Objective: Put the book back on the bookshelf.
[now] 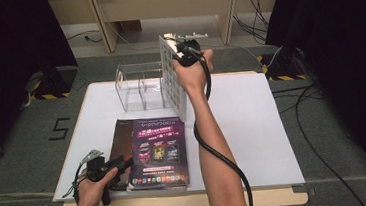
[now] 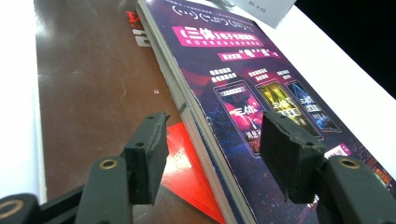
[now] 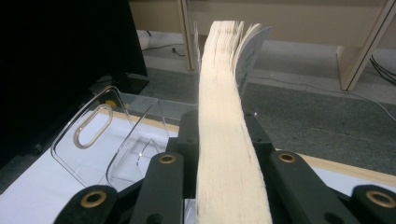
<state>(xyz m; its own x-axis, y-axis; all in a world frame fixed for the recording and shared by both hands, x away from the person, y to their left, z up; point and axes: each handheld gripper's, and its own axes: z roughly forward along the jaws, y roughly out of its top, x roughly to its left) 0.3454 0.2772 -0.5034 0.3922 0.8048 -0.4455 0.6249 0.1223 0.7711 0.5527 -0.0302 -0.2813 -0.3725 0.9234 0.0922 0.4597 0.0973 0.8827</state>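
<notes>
My right gripper (image 1: 183, 58) is shut on a thick white-covered book (image 1: 173, 79), held upright above the table's far side, just right of a clear acrylic rack (image 1: 137, 87). In the right gripper view the book's cream page edge (image 3: 226, 116) rises between the jaws of the gripper (image 3: 222, 123), and the rack (image 3: 116, 135) lies lower left. My left gripper (image 1: 121, 164) stands open at the near left, beside a purple book (image 1: 158, 153) that lies on a brown book (image 1: 121, 138). Between the open jaws of that gripper (image 2: 215, 135) I see the purple cover (image 2: 243, 79), the brown cover (image 2: 93, 79) and a red booklet (image 2: 187, 172).
The white table (image 1: 253, 127) has bare room on its right half. The cable from the right gripper hangs down along the forearm. Beyond the table are wooden furniture legs and floor cables, with dark curtains on both sides.
</notes>
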